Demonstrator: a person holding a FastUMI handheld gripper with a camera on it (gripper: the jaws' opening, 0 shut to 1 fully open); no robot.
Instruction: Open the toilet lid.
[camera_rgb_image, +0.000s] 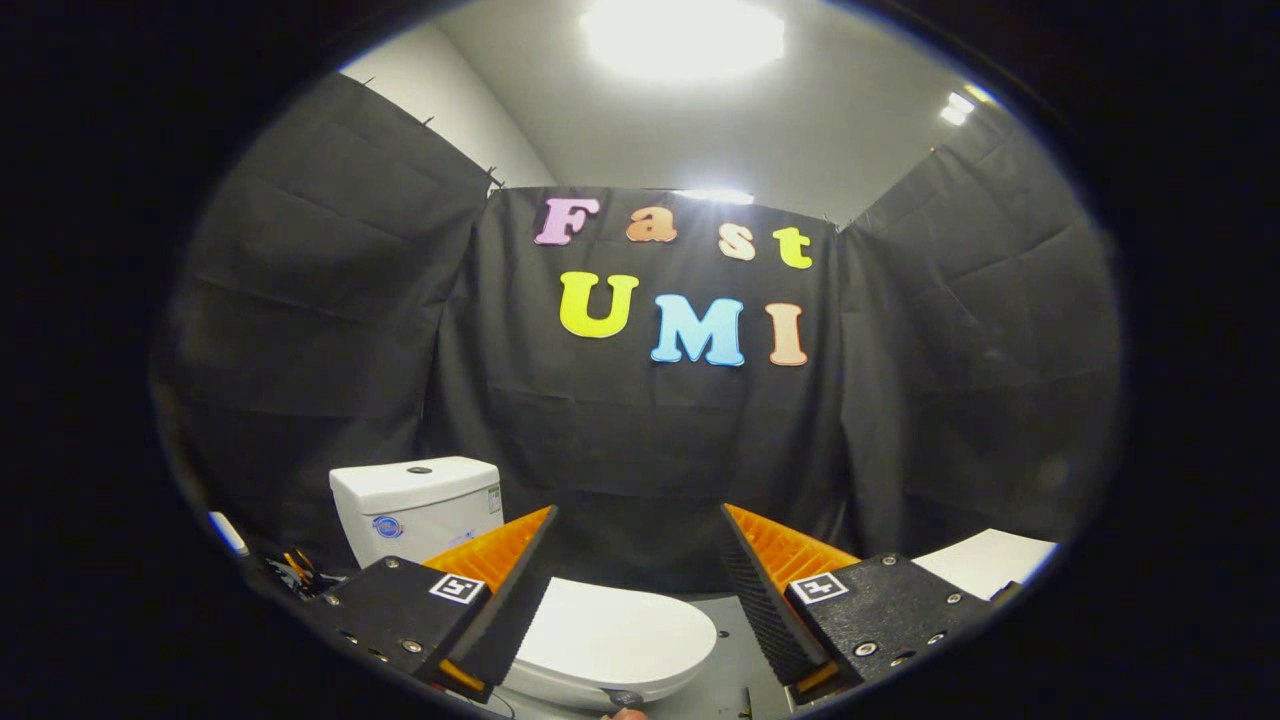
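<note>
Approaching step: tongs (635, 590) are held spread above the closed toilet lid (615, 635); next, its near rim must be hooked and lifted toward the tank (415, 505).

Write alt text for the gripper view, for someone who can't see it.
A white toilet with its lid closed sits low, partly between the fingers of the open gripper, which holds nothing. The tank stands behind the lid, against the black cloth wall, under a bright ceiling light.

The gripper (636, 560) has its fingers wide apart with only air between them. Just below sits the closed toilet lid (620, 635). The tank (415, 505) stands behind it.
</note>
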